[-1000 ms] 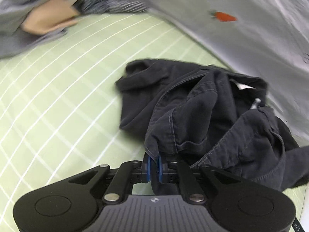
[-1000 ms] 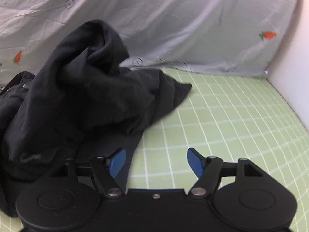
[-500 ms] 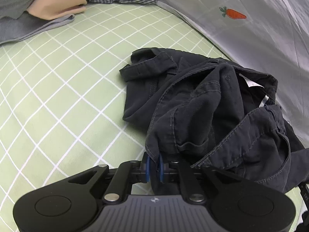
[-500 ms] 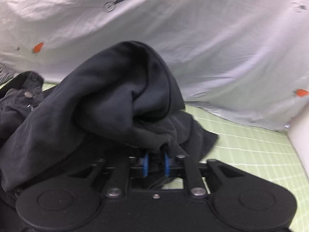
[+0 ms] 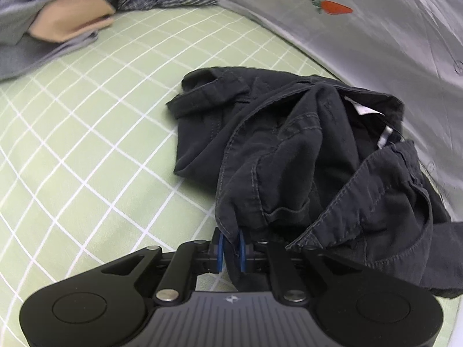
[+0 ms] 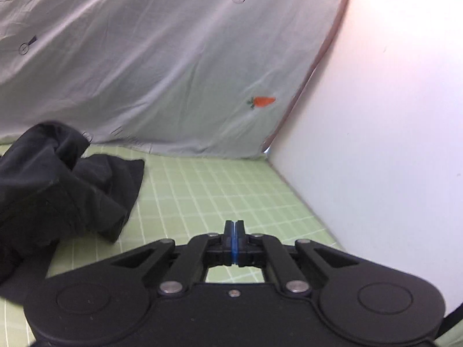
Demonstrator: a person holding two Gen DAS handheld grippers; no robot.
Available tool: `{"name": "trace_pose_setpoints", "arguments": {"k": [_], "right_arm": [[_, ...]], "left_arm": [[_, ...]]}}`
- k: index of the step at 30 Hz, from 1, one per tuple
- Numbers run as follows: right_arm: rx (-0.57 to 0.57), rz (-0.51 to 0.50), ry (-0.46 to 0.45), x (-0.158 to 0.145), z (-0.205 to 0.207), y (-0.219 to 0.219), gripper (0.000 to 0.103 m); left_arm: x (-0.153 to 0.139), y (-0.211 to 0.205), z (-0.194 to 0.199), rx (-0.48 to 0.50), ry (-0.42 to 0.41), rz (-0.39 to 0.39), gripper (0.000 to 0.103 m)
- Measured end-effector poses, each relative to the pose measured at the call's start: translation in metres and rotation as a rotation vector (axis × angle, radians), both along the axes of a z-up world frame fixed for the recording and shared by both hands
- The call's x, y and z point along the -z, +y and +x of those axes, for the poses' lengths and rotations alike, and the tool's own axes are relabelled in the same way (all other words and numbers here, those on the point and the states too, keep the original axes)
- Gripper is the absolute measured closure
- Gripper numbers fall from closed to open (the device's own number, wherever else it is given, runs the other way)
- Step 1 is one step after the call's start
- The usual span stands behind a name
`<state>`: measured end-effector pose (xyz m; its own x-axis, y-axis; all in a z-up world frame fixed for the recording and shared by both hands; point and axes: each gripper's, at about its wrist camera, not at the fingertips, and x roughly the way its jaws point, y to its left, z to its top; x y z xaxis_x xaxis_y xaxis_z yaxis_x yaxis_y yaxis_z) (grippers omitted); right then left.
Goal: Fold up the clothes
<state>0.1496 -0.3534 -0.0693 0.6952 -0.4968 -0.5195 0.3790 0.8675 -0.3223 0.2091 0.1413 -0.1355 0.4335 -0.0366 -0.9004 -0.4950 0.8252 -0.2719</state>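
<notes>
A crumpled pair of dark grey trousers (image 5: 303,156) lies on the green checked sheet (image 5: 86,156). My left gripper (image 5: 231,250) is shut on a seamed edge of the trousers, which hang bunched over it. In the right wrist view the same dark garment (image 6: 58,188) lies heaped at the left. My right gripper (image 6: 234,241) is shut with its blue pads together and nothing between them, off to the right of the garment above the sheet (image 6: 220,190).
A grey cloth with carrot prints (image 5: 361,29) hangs along the back, also in the right wrist view (image 6: 173,72). A pile of other clothes, beige (image 5: 66,20) and striped, lies at the far left. A white wall (image 6: 390,130) bounds the right side.
My right gripper, open a second ago and shut on a fold of the dark garment half a second ago, now holds nothing and has swung right. My left gripper keeps its hold.
</notes>
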Motion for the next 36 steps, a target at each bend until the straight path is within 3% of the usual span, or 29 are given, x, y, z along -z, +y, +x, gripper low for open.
{"name": "trace_pose_setpoints", "arguments": {"k": [3,4,6,7,11,12,13,16,21,24,28,32,34,36], "right_arm": [[-0.060,0.040,0.000,0.000,0.015,0.010,0.096],[-0.080,0.059,-0.001,0.002,0.018,0.014,0.083],[-0.120,0.068,-0.001,0.009,0.029,0.032,0.069],[-0.140,0.073,-0.001,0.012,0.035,0.041,0.067],[-0.230,0.074,-0.022,0.006,0.063,0.071,0.050],[-0.249,0.078,-0.040,0.001,0.071,0.075,0.038],[-0.267,0.083,-0.057,-0.005,0.078,0.080,0.027],[-0.313,0.121,-0.114,-0.023,0.104,0.087,0.011],[-0.391,0.204,-0.117,-0.037,0.151,0.097,0.003],[-0.418,0.255,-0.056,-0.026,0.181,0.108,0.003],[-0.432,0.286,0.102,0.007,0.218,0.121,0.003],[-0.374,0.183,0.254,0.040,0.229,0.132,0.005],[-0.361,0.190,0.290,0.049,0.226,0.127,0.017],[-0.359,0.205,0.305,0.054,0.218,0.121,0.036]], "left_arm": [[-0.014,-0.003,0.000,0.016,-0.007,0.031,0.088],[-0.019,-0.004,0.000,0.023,-0.009,0.053,0.086],[-0.031,-0.007,-0.001,0.040,-0.025,0.105,0.074],[-0.038,-0.008,-0.001,0.047,-0.036,0.133,0.070],[-0.065,-0.017,0.001,0.071,-0.122,0.233,0.027],[-0.072,-0.020,0.003,0.077,-0.145,0.255,0.022],[-0.077,-0.024,0.006,0.092,-0.166,0.271,0.021],[-0.090,-0.038,0.017,0.148,-0.225,0.288,0.016],[-0.102,-0.065,0.042,0.249,-0.320,0.245,0.005],[-0.097,-0.089,0.067,0.324,-0.330,0.242,0.005],[-0.092,-0.120,0.100,0.425,-0.342,0.238,0.005],[-0.066,-0.143,0.123,0.490,-0.270,0.240,0.007],[-0.052,-0.150,0.131,0.502,-0.210,0.238,0.025],[-0.037,-0.157,0.139,0.513,-0.150,0.236,0.070]]}}
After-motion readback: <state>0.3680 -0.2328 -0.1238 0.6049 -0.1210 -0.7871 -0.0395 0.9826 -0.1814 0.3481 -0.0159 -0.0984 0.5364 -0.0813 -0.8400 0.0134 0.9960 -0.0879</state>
